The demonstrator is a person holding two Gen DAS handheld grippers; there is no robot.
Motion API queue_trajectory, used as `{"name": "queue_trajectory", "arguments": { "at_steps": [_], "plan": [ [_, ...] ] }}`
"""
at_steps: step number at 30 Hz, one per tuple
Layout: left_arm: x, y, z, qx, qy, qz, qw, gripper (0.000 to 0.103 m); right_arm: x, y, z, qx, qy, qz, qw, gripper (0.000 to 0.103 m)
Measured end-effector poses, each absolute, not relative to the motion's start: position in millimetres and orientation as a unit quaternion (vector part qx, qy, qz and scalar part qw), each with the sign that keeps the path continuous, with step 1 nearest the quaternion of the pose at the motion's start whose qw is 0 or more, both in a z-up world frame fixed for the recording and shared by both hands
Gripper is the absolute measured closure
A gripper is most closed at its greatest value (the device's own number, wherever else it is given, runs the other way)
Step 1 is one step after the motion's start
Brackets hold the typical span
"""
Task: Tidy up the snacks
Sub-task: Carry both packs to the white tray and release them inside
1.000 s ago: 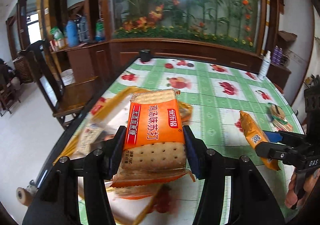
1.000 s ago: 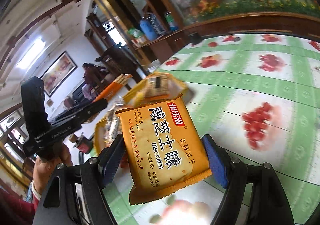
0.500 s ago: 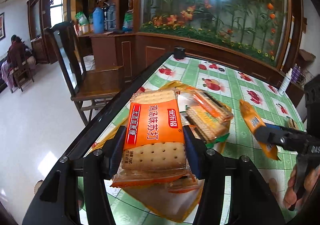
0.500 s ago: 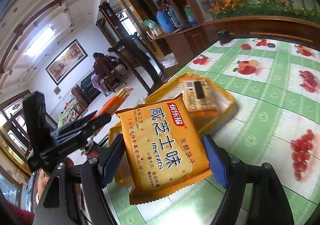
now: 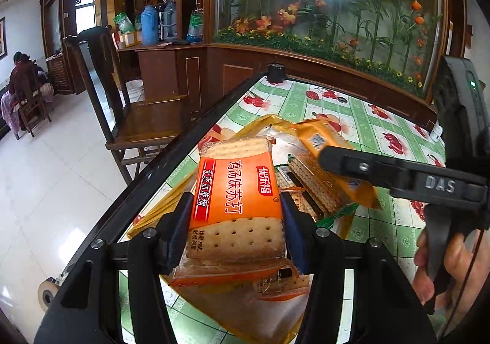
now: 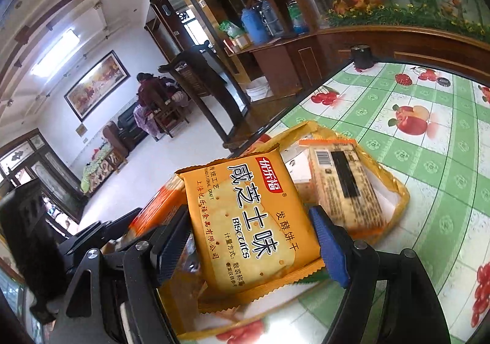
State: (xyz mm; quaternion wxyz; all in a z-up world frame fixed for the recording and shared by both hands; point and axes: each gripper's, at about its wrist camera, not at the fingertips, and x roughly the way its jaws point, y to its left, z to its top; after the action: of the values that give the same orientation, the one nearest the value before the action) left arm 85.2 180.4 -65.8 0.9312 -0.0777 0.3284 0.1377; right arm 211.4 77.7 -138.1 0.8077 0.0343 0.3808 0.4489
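Left wrist view puts us close to the table's dark left edge (image 5: pixel 171 160), which runs away toward a black cup (image 5: pixel 276 72) at the far corner; past that edge the floor drops off beside a wooden chair (image 5: pixel 147 117). To the right, the green fruit-print tablecloth (image 5: pixel 395 136) lies bare toward the far side. Our left gripper (image 5: pixel 235 221) has its jaws clamped on an orange cracker packet (image 5: pixel 235 191), held above a shallow yellow tray (image 5: pixel 153 212) beside the edge. That tray holds more packets: a cracker sleeve with a dark stripe (image 5: pixel 309 188) and another orange one low down (image 5: pixel 275 286). Our right gripper (image 6: pixel 251 240) grips a yellow biscuit packet (image 6: pixel 248 221) by its sides, over the same tray (image 6: pixel 398 191), where a pale packet with a barcode (image 6: pixel 343 185) lies face down. In the left view the right gripper (image 5: pixel 324 157) hangs just beside ours, a hand (image 5: pixel 453 264) on its handle.
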Motion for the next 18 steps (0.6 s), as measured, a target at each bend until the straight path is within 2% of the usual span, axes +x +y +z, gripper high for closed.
{"name": "queue_trajectory", "arguments": {
  "at_steps": [12,18],
  "plan": [
    [92.9,181.3,-70.0,-0.078,0.334,0.138,0.929,0.049,227.8,91.9,-138.9,0.018,0.37,0.431,0.823,0.025],
    [93.1,179.2,-67.6,-0.075,0.329,0.14,0.931,0.049,227.5,100.5,-136.3,-0.002,0.361,0.428,0.828,0.033]
  ]
}}
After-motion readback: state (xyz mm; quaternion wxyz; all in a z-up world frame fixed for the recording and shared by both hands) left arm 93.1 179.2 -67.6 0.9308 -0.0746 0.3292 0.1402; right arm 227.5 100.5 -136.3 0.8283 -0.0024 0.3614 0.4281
